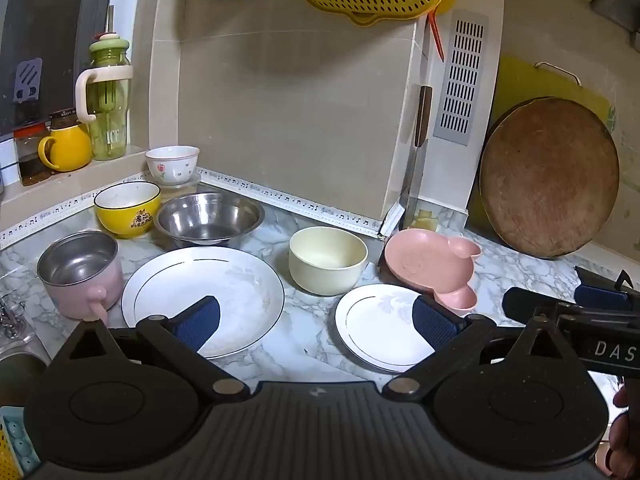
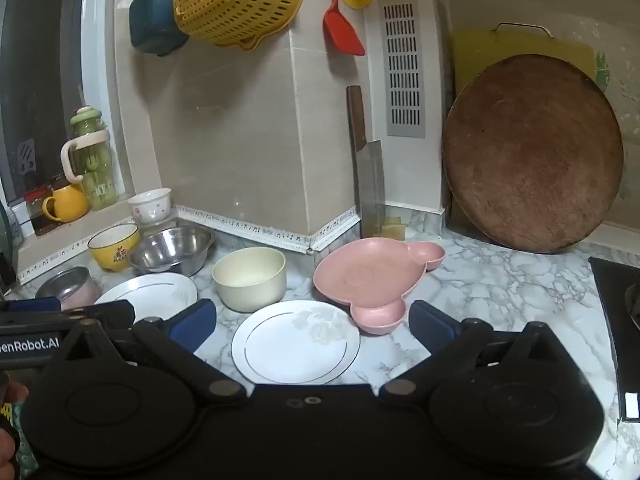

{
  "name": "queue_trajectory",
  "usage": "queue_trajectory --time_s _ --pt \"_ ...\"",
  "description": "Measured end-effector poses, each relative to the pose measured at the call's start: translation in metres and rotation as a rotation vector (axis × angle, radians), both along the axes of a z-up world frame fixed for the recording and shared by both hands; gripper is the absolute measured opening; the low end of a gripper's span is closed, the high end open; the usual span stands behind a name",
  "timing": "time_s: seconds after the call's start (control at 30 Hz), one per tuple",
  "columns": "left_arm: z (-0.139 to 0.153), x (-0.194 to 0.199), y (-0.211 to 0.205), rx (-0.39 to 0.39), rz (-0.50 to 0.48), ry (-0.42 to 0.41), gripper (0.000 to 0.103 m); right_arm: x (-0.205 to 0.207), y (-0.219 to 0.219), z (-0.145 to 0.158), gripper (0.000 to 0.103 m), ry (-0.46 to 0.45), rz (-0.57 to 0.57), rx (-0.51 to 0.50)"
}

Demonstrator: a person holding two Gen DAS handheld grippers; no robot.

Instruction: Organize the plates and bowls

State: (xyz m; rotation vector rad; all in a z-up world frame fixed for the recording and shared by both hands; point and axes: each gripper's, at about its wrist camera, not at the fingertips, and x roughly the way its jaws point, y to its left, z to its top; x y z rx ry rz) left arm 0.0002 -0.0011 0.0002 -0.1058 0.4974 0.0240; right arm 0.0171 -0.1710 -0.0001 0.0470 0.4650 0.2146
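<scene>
On the marble counter lie a large white plate [image 1: 208, 296] and a small white plate [image 1: 380, 328] [image 2: 296, 340]. Behind them stand a cream bowl [image 1: 328, 260] [image 2: 250, 278], a pink mouse-shaped dish [image 1: 432, 268] [image 2: 372, 276], a steel bowl [image 1: 210, 216] [image 2: 172, 250], a yellow bowl [image 1: 128, 208] [image 2: 114, 250], a flowered white bowl [image 1: 172, 164] and a pink steel-lined pot [image 1: 82, 272]. My left gripper [image 1: 318, 320] hovers open above the gap between the two plates. My right gripper [image 2: 312, 324] is open over the small plate, holding nothing.
A round wooden board [image 2: 532, 156] leans on the right wall, a cleaver [image 2: 370, 184] stands in the corner, and a black stove [image 2: 616, 320] edges the right. A green bottle [image 1: 108, 100] and yellow mug [image 1: 68, 148] sit on the sill. A sink [image 1: 16, 344] lies left.
</scene>
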Motion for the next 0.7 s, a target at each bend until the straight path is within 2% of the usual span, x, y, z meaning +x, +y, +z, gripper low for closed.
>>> queue_trajectory --time_s 0.1,0.33,0.4,0.7 --pt "0.000 -0.001 -0.002 -0.001 -0.002 -0.006 0.103 -0.002 0.003 0.002 0.103 0.009 0.047 0.025" --pt "-0.002 -0.005 0.008 -0.017 -0.010 -0.007 0.103 -0.005 0.010 -0.001 0.103 0.001 0.028 -0.025" --pt "0.000 -0.006 0.008 -0.020 -0.011 -0.002 0.103 0.000 0.010 0.002 0.103 0.025 0.020 -0.010" --pt "0.001 -0.005 0.011 -0.024 -0.016 0.007 0.103 -0.003 0.012 0.003 0.103 0.014 0.006 -0.031"
